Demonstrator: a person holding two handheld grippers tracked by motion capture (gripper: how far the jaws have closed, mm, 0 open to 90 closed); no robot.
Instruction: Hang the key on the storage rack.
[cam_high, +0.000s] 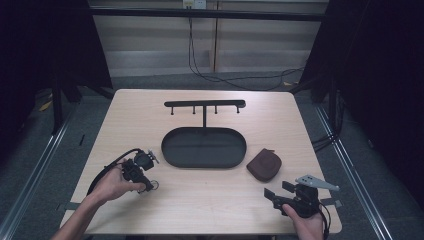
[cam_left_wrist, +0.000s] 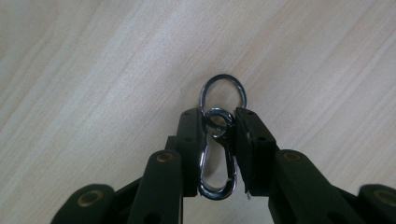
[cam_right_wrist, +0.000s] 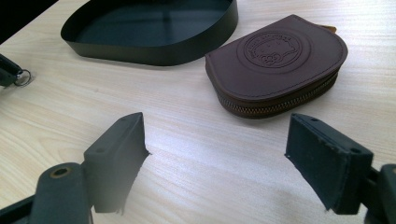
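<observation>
Metal clasp (cam_left_wrist: 217, 156) in left hand-held gripper (cam_left_wrist: 218, 126).

Pale wood table (cam_high: 200, 200); grey floor (cam_high: 360, 165); dark curtains (cam_high: 380, 60) flanking.

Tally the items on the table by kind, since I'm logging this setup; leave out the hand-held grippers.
Black oval tray: 1
Black hook rack standing behind the tray: 1
Brown zip pouch: 1
Metal key clip with ring, clamped in the left hand-held gripper: 1
Total: 4
</observation>
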